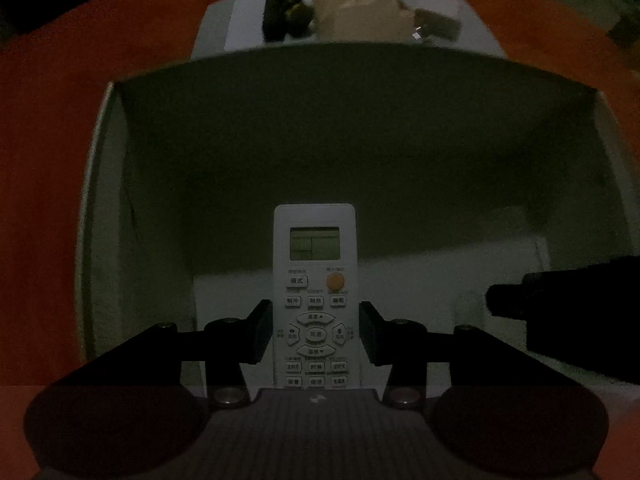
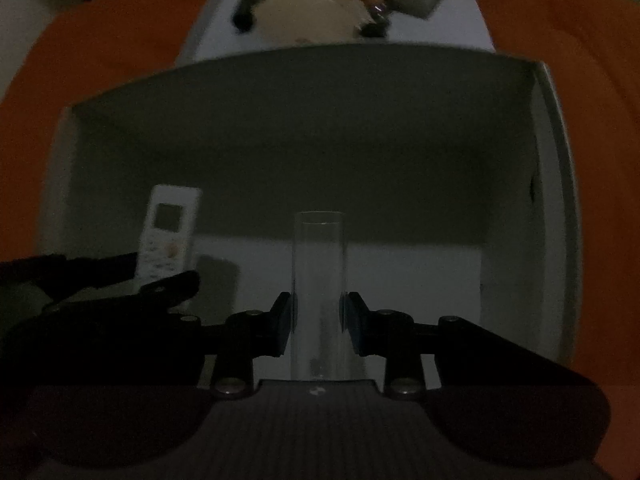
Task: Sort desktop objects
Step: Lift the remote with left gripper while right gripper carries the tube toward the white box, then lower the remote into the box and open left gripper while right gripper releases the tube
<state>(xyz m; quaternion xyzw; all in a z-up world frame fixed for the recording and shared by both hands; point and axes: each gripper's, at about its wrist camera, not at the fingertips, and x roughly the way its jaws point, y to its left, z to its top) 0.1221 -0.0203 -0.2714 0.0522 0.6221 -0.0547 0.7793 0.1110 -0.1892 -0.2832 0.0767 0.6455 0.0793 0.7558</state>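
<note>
Both grippers point down into a white open box (image 1: pixel 104 208) (image 2: pixel 560 184) on an orange tabletop. My left gripper (image 1: pixel 315 334) is shut on a white remote control (image 1: pixel 315 280) with an orange button, held upright inside the box. My right gripper (image 2: pixel 318 330) is shut on a clear glass tube (image 2: pixel 319 280), also inside the box. In the right wrist view the remote (image 2: pixel 170 232) and the dark left gripper (image 2: pixel 120 280) show at the left. The right gripper (image 1: pixel 560 304) shows as a dark shape at the right edge of the left wrist view.
Beyond the box lies a second white tray (image 1: pixel 216 28) (image 2: pixel 208 28) holding a beige crumpled bag (image 1: pixel 356 4) (image 2: pixel 308 4) and small dark items (image 1: pixel 286 14) (image 2: pixel 376 0). The orange surface (image 1: pixel 48 160) surrounds both containers. The scene is dim.
</note>
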